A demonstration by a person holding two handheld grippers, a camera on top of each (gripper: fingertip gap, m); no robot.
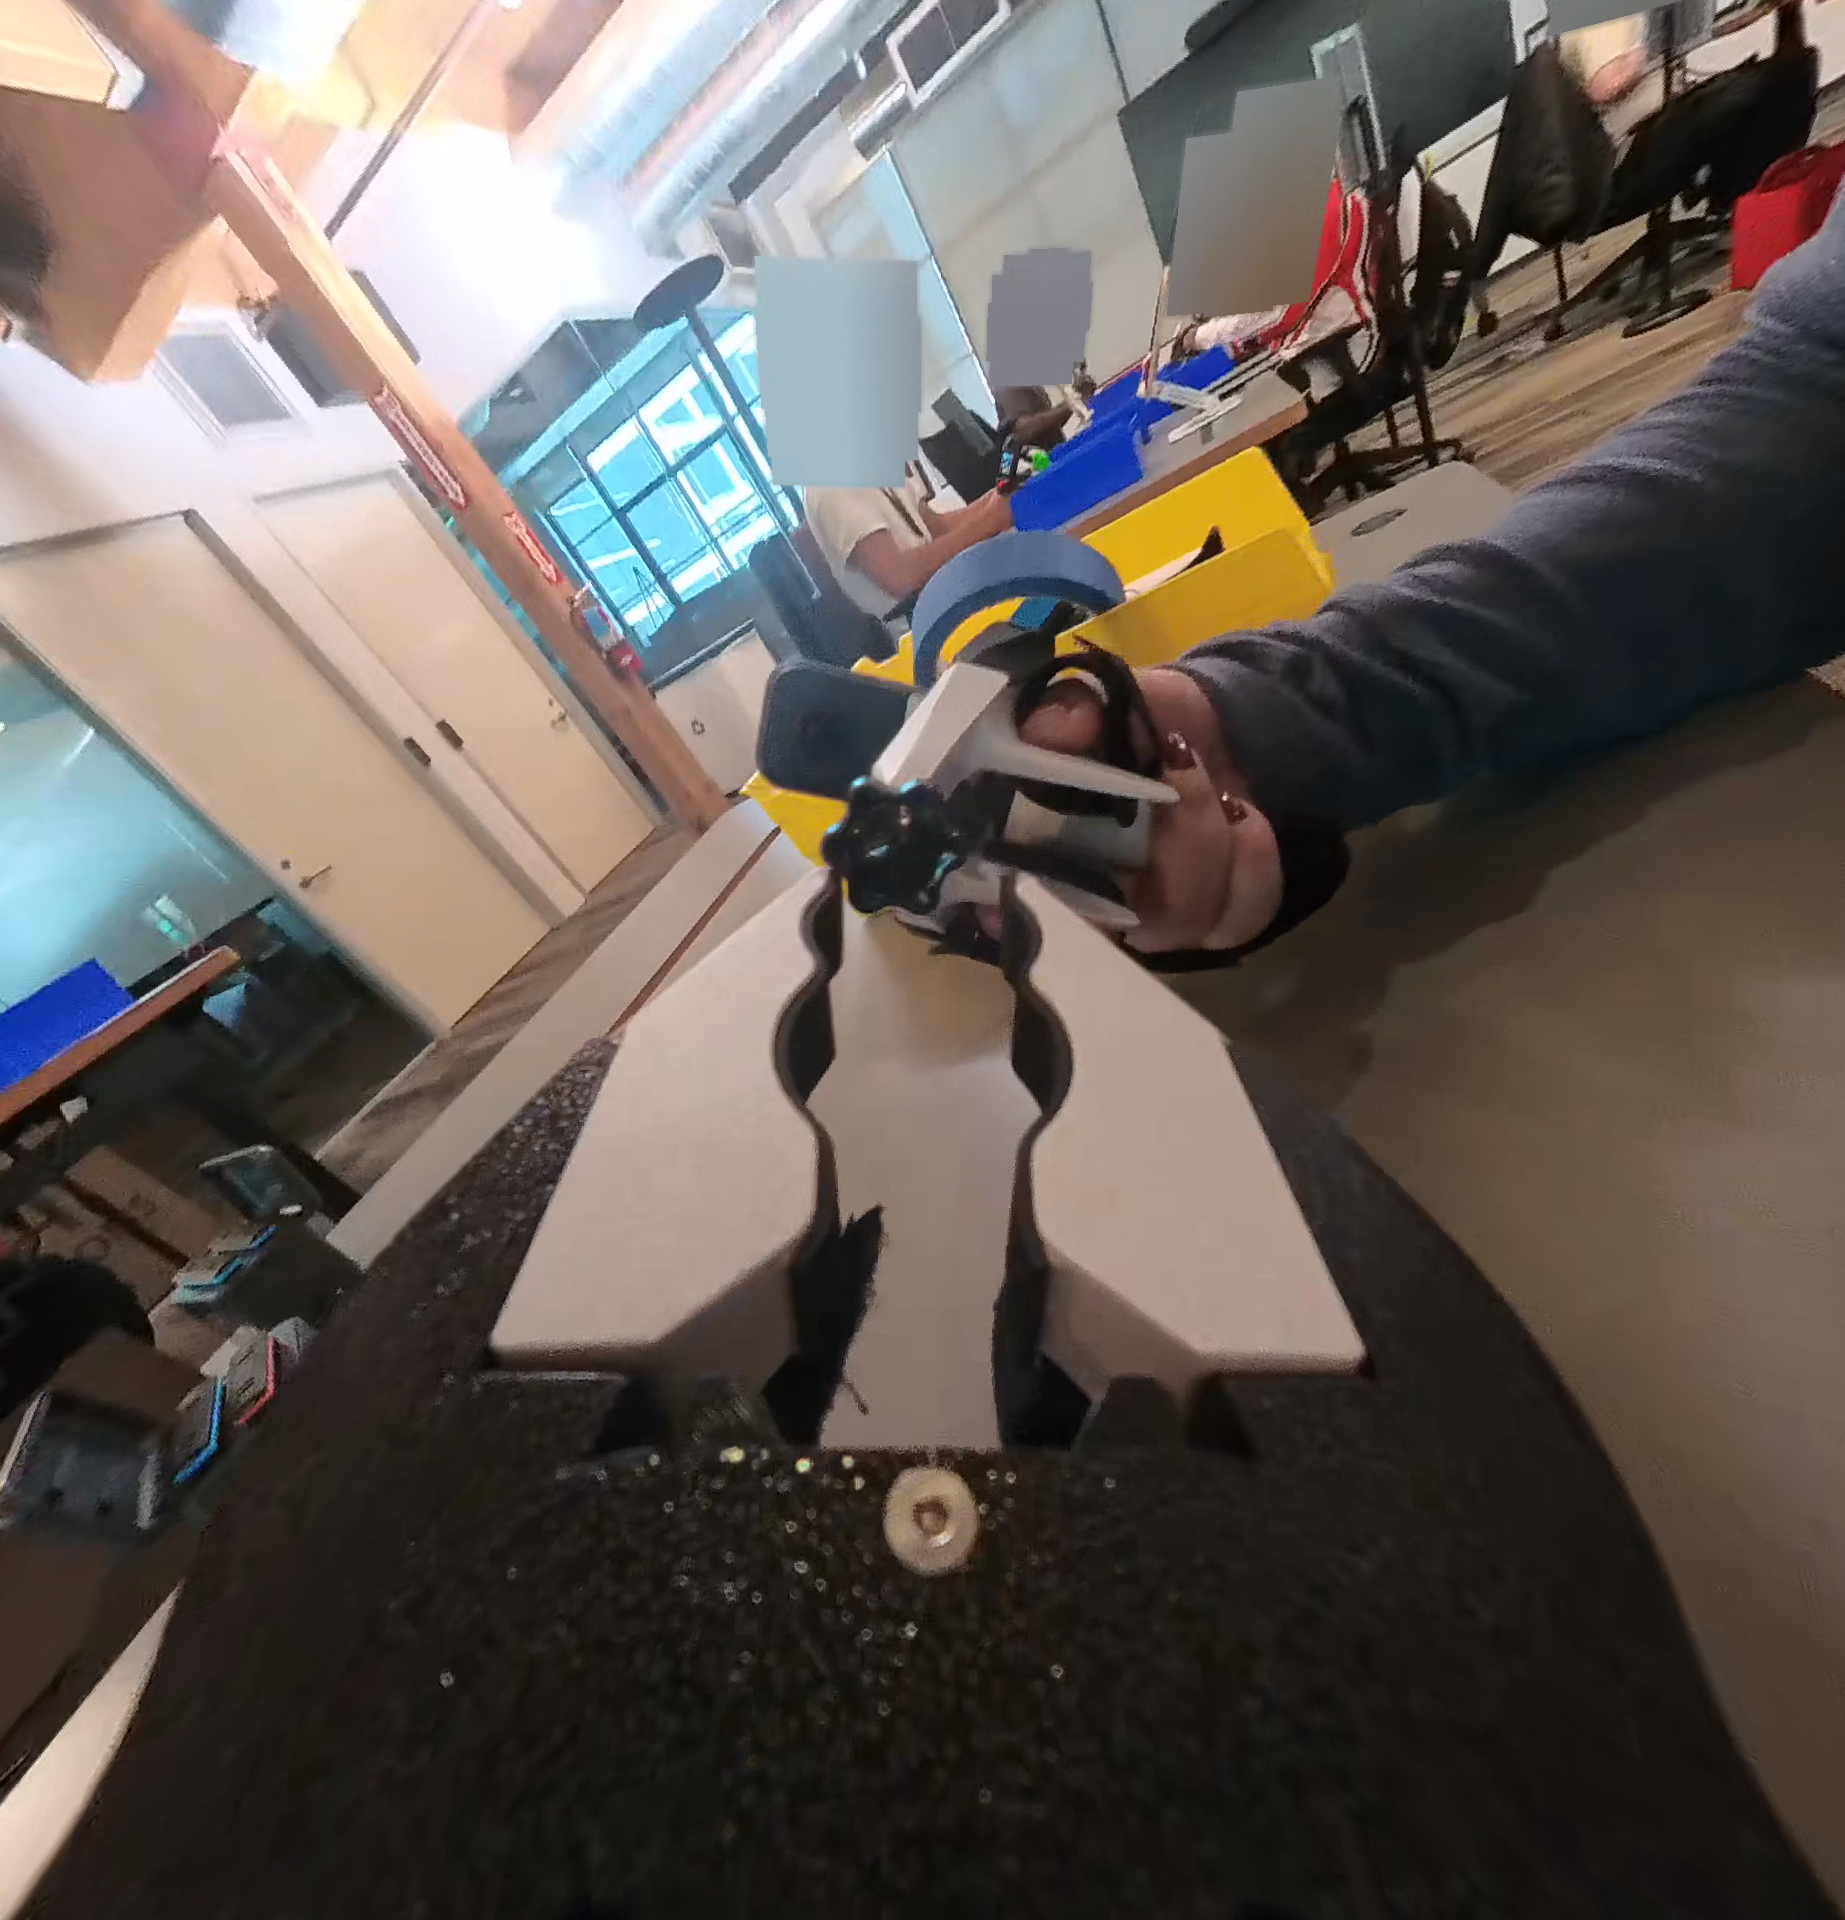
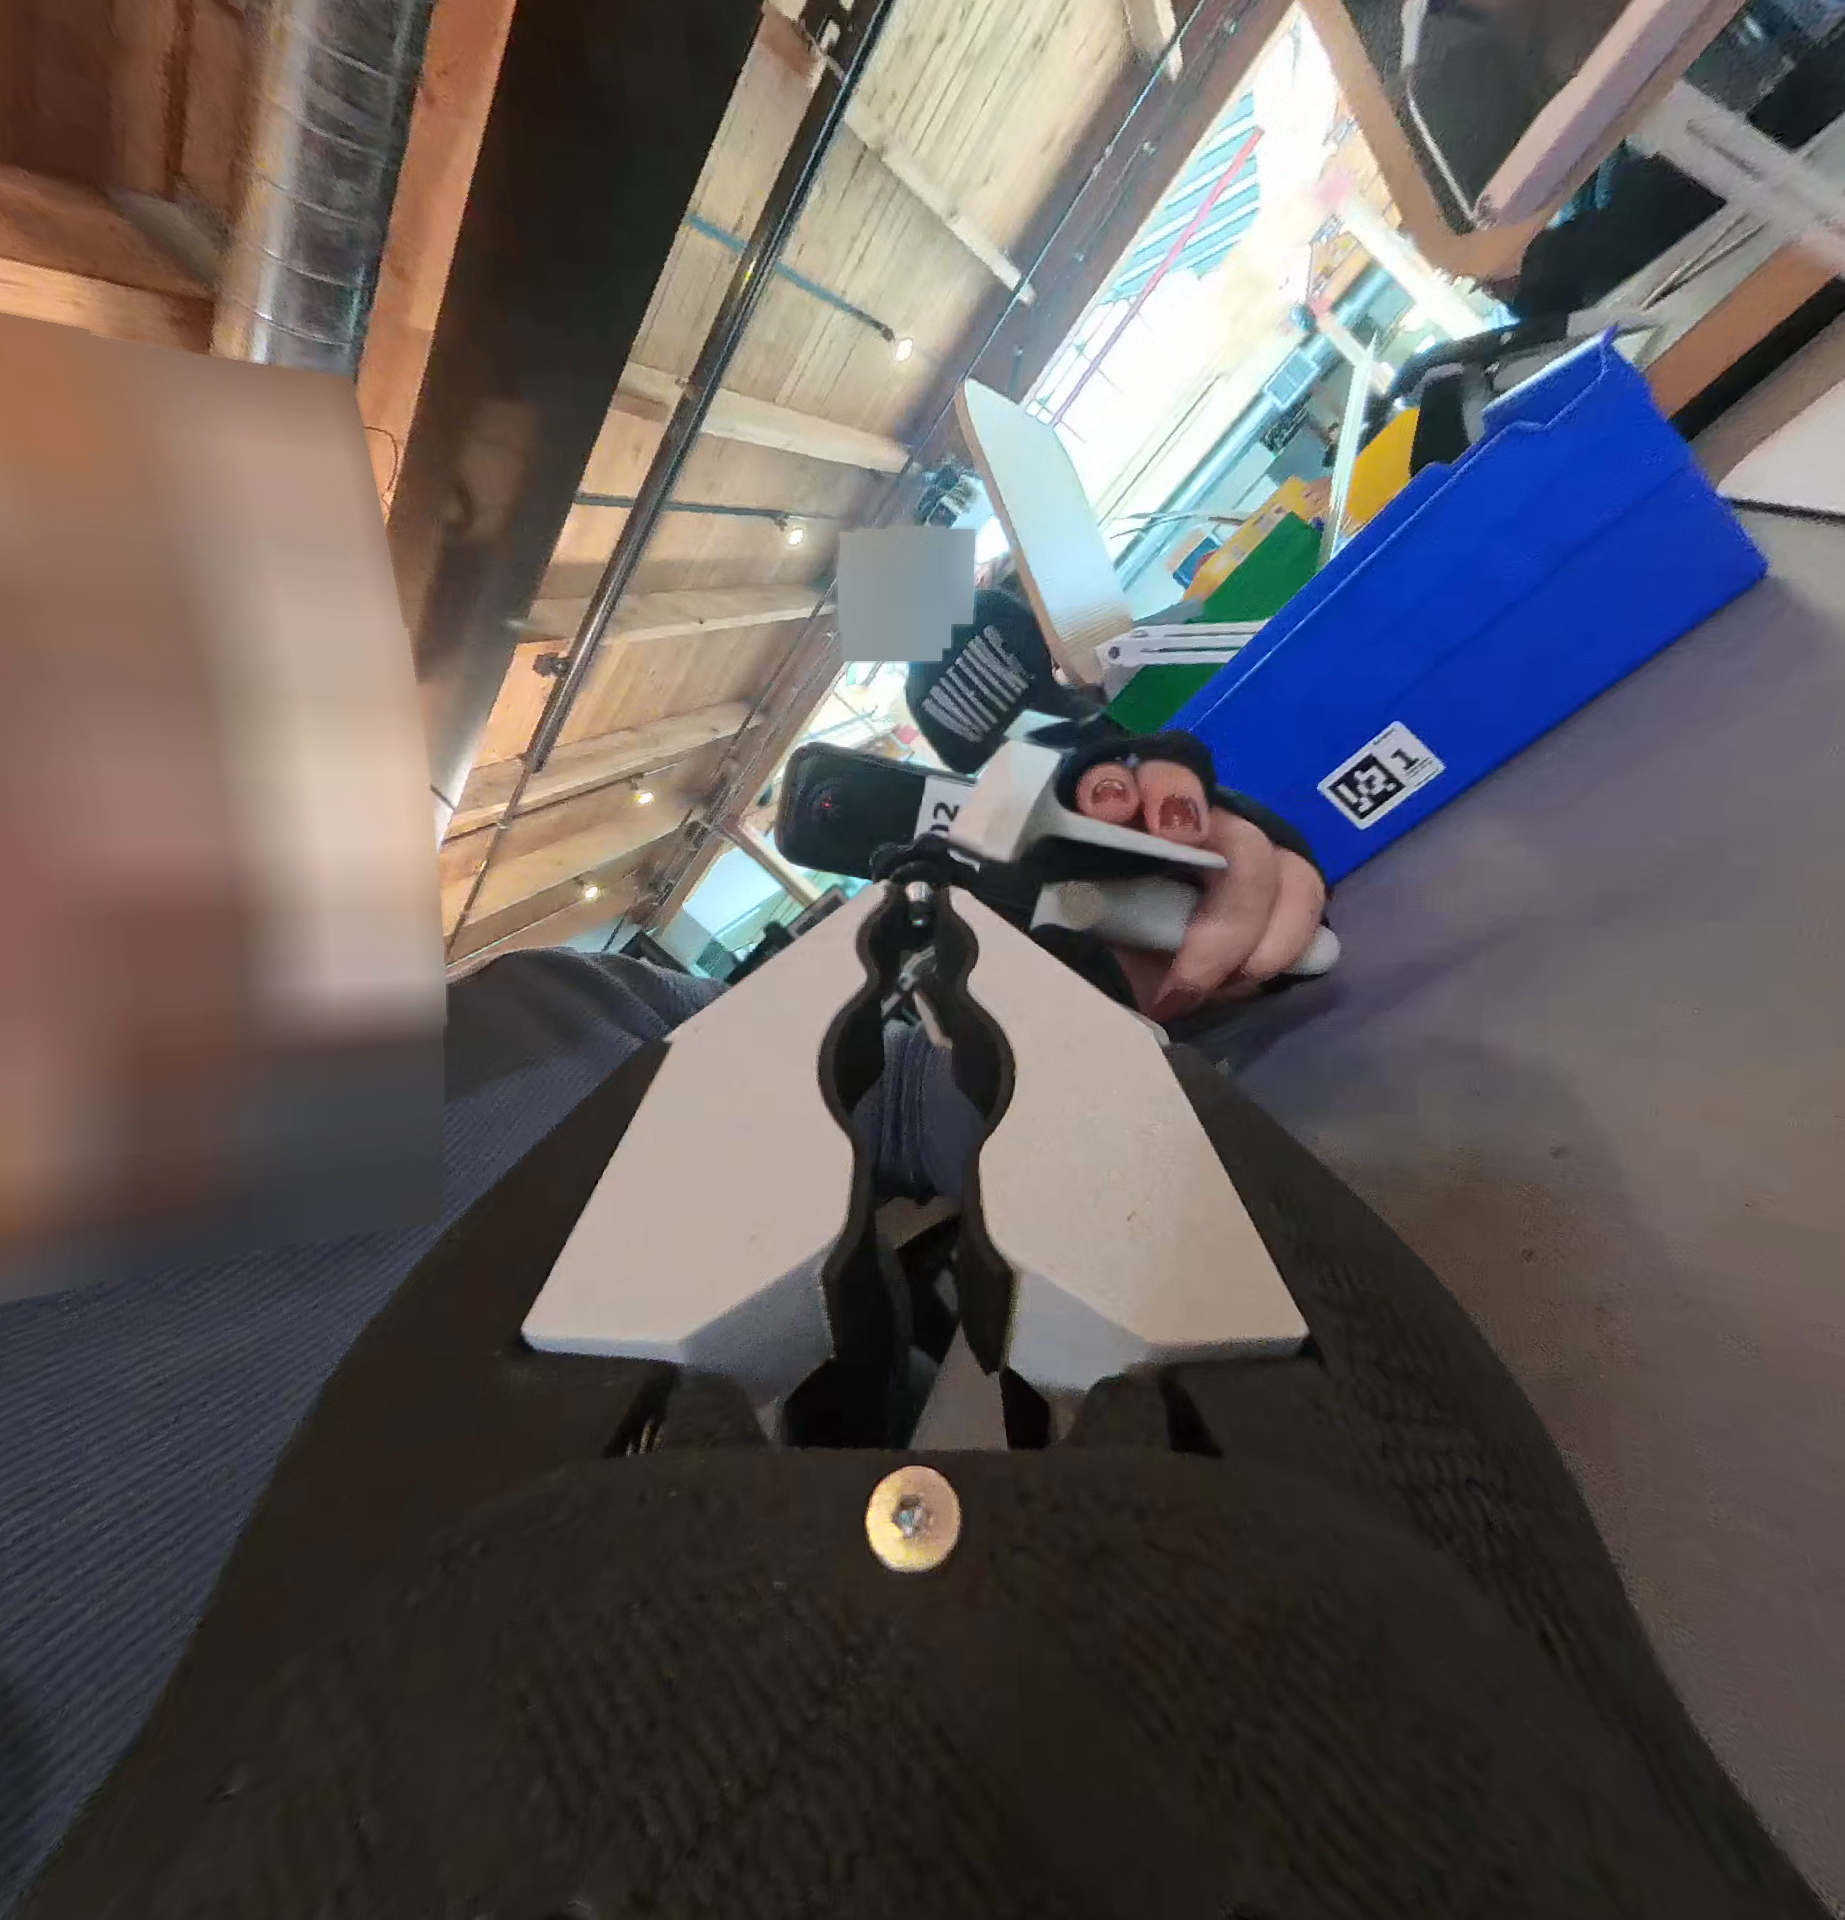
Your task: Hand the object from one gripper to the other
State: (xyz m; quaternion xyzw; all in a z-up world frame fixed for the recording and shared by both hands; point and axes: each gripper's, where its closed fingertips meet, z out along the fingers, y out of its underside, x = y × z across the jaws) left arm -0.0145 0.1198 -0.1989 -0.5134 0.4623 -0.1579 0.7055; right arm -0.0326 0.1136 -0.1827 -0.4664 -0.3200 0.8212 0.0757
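Black star knob (image 1: 897,854), small, light and rigid, held above the surface (image 1: 1520,1143) by its metal stud in the closed fingers of the right gripper (image 2: 916,920); left gripper (image 1: 918,904) fingers parted at it, best taking the lobed head

Open office with exposed wood ceiling beams (image 2: 689,416), silver duct (image 2: 305,177), small spot lights, pale double doors (image 1: 398,707), glass partition wall (image 1: 56,831), black-framed bright window (image 1: 669,468), grey tabletop (image 1: 1572,1143), wood-look floor, black office chairs (image 1: 1676,187), desks in the distance
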